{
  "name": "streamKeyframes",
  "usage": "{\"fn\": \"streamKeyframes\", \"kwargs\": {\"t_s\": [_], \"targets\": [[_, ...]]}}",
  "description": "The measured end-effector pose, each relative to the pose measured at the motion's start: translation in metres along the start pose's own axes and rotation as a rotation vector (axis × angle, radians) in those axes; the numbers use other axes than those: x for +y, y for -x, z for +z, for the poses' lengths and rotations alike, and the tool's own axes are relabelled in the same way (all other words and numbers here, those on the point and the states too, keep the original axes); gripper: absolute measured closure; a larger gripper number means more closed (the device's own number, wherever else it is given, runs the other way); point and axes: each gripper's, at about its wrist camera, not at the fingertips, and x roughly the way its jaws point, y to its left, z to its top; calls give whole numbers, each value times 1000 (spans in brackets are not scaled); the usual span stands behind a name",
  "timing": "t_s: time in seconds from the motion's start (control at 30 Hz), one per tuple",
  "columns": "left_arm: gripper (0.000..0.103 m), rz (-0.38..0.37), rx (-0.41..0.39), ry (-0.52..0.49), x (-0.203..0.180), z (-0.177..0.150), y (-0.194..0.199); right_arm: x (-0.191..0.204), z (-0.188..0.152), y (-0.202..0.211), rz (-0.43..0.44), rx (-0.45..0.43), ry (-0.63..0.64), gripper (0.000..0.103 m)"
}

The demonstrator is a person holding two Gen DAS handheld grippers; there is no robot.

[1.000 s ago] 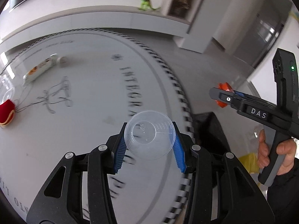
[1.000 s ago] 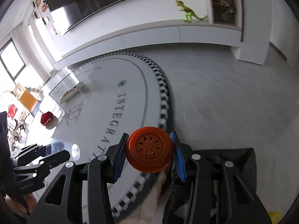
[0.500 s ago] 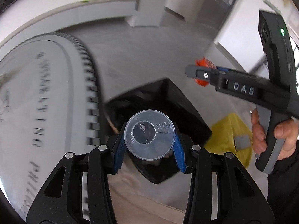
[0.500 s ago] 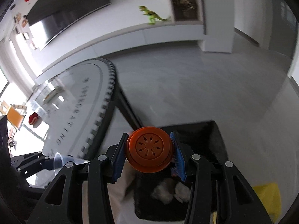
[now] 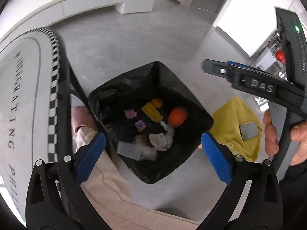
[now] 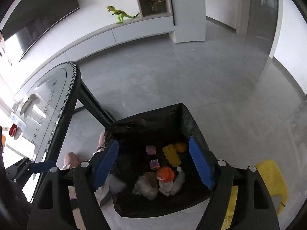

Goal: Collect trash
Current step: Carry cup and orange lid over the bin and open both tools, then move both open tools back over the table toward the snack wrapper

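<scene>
A black-lined trash bin [image 5: 193, 95] stands on the floor below both grippers; it also shows in the right wrist view [image 6: 191, 118]. Inside lie the clear plastic cup [image 5: 129, 150], the orange round lid [image 5: 177, 116], crumpled white paper [image 5: 158, 140], a yellow corn toy [image 5: 152, 112] and small purple blocks [image 5: 140, 125]. My left gripper [image 5: 153, 153] is open and empty above the bin. My right gripper [image 6: 153, 164] is open and empty above the bin; the orange lid [image 6: 165, 174] lies between its fingers' line of sight. The right gripper's body [image 5: 259, 84] shows in the left wrist view.
The round white table [image 5: 25, 95] with a checkered rim stands left of the bin. A yellow cloth [image 5: 230, 118] with a grey square on it lies on the floor right of the bin. The person's legs and slippers [image 6: 70, 158] are beside the bin.
Both grippers swung from over the table to above the bin. The left one opened and the clear cup dropped in. The right one opened and the orange lid dropped in.
</scene>
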Motion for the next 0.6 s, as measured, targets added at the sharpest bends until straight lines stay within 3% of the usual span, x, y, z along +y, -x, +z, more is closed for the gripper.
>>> {"fn": "streamKeyframes", "kwargs": {"t_s": [0.6], "targets": [[6,-23,-63,101,40,-16,30,47,1,1,81,14,75,26]]}}
